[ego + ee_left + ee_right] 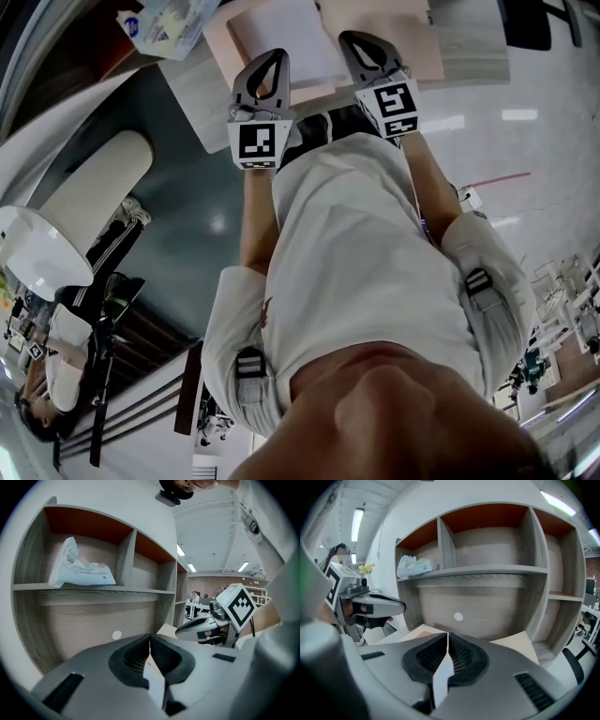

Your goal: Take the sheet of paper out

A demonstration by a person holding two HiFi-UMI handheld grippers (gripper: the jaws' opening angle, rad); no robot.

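Note:
A white sheet of paper lies over a pinkish-tan folder on the desk in front of the shelf unit. My left gripper is at the sheet's near edge, and its jaws are shut on a strip of the paper. My right gripper is at the same edge further right, also shut on the paper. In the left gripper view the jaws meet tightly, with the right gripper beside them. In the right gripper view the jaws are pressed together, and the left gripper shows at the left.
A wooden shelf unit with open compartments stands just behind the desk. A crumpled plastic bag lies on its upper left shelf, the same bag showing in the right gripper view. Tan folder corners stick out past the jaws.

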